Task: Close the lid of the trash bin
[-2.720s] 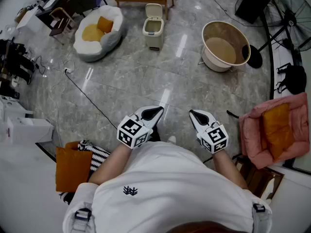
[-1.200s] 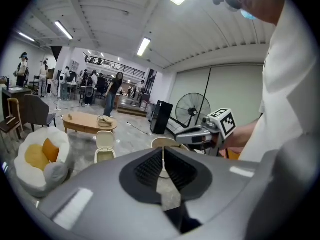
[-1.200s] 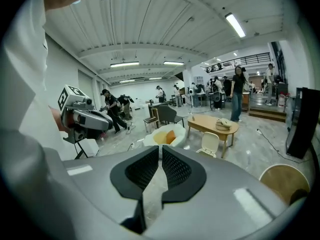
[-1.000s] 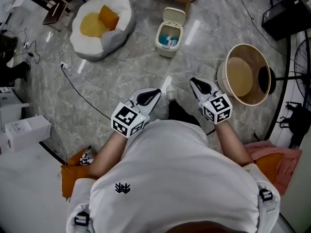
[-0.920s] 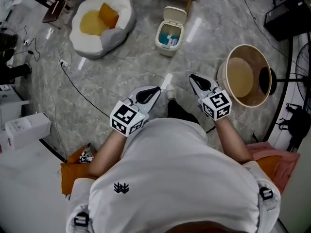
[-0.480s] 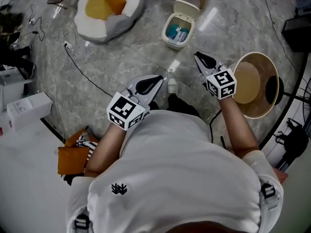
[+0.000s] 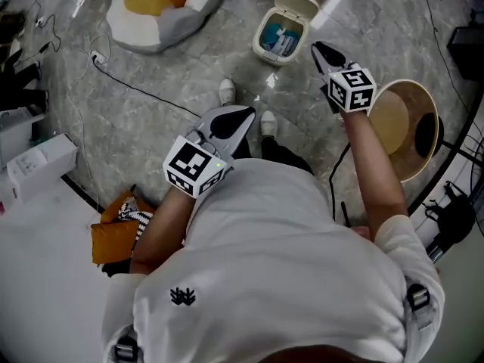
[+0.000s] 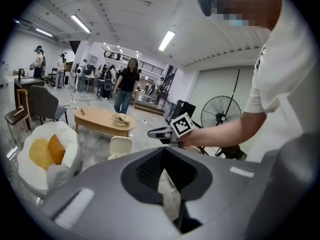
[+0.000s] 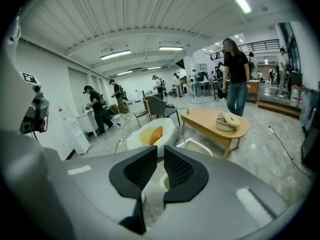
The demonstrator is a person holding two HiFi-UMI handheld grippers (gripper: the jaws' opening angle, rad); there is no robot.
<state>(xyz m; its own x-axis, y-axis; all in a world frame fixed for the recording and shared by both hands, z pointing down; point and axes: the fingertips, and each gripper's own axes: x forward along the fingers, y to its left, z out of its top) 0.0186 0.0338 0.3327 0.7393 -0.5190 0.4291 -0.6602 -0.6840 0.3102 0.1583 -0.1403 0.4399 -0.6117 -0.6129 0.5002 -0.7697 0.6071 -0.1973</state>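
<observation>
- The trash bin [image 7: 265, 45] stands on open floor with its lid [image 7: 297, 2] tipped back. The right gripper [image 7: 318, 48], empty with jaws a slit apart, hovers near it.
- The left gripper [image 7: 243, 113] is pressed together and empty, well back.
- Risk: an off-centre push slips off the lid or skids the bin.

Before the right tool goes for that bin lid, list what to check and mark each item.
1. Lid standing open, tipped back from the trash bin: ok.
2. Right tool empty, jaws slightly apart: ok.
3. Right tool on the lid: not ok; in the head view it sits beside the bin, off the lid.
4. Left tool away from the bin, jaws together: ok.
5. Blue and white contents below the rim: cannot tell.
6. Floor cable away from the bin: ok.
</observation>
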